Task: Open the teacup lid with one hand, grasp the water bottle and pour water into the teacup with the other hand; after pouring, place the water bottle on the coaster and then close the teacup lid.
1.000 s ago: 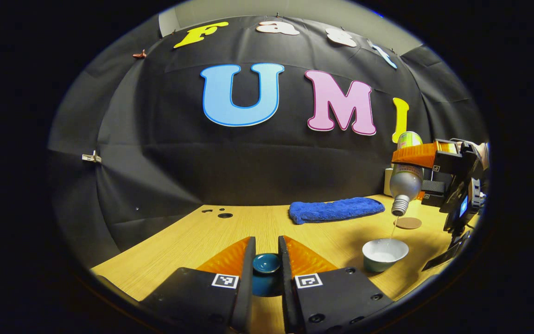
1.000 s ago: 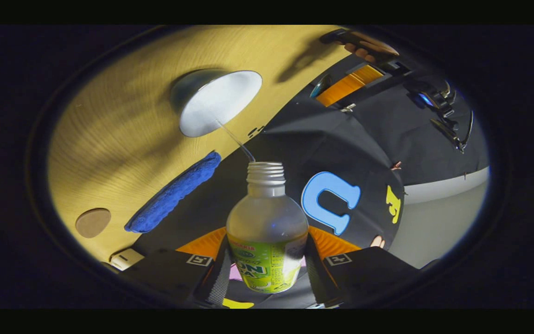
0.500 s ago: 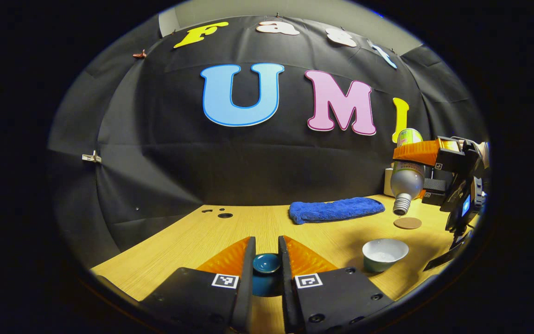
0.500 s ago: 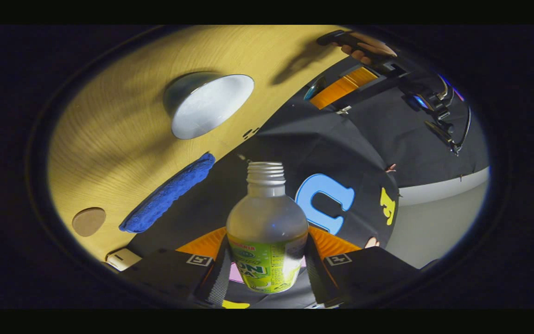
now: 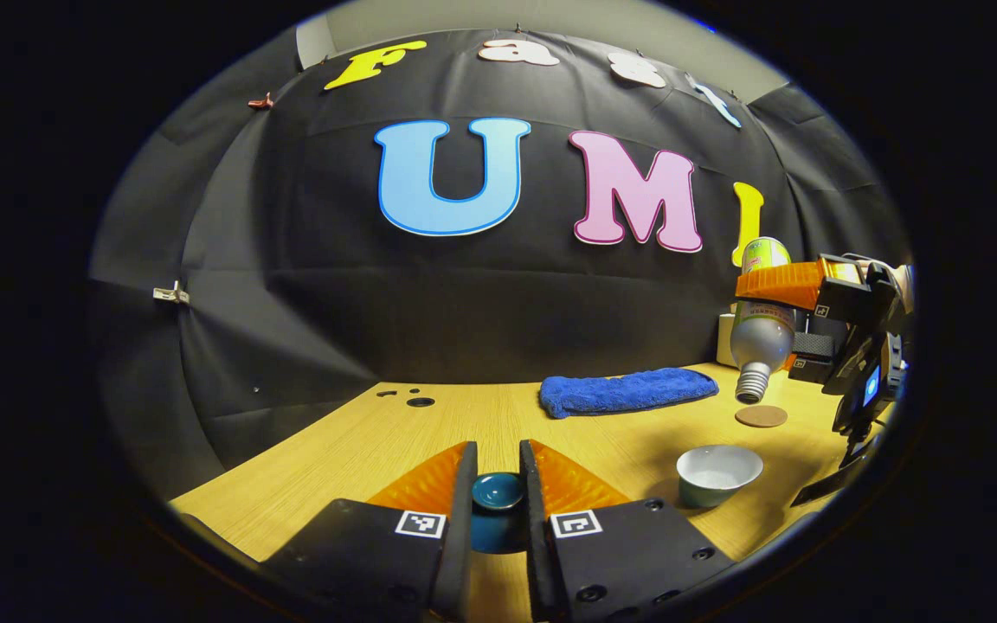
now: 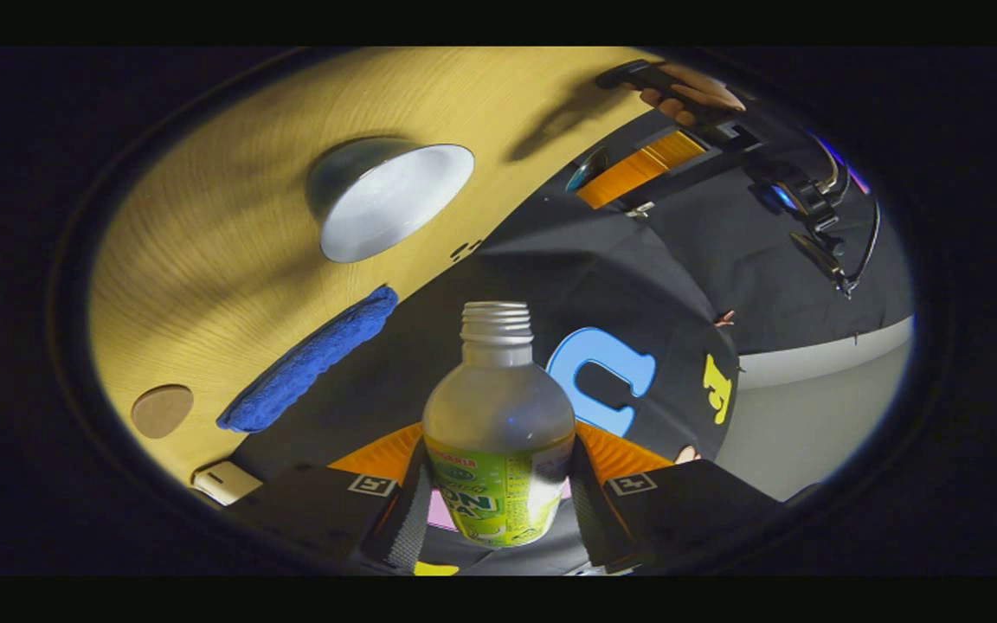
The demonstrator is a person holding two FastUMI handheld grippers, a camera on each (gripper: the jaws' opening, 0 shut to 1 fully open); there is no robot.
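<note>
Water bottle point(image 6: 498, 433) no longer pouring

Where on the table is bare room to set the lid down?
Bare wood lies between the lid and the blue towel, stretching left toward the table holes. The right side is crowded: teacup, coaster, bottle.

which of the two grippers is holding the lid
The left gripper: its jaws clamp the small teal lid above the table. The right gripper holds the tilted water bottle instead.
</note>
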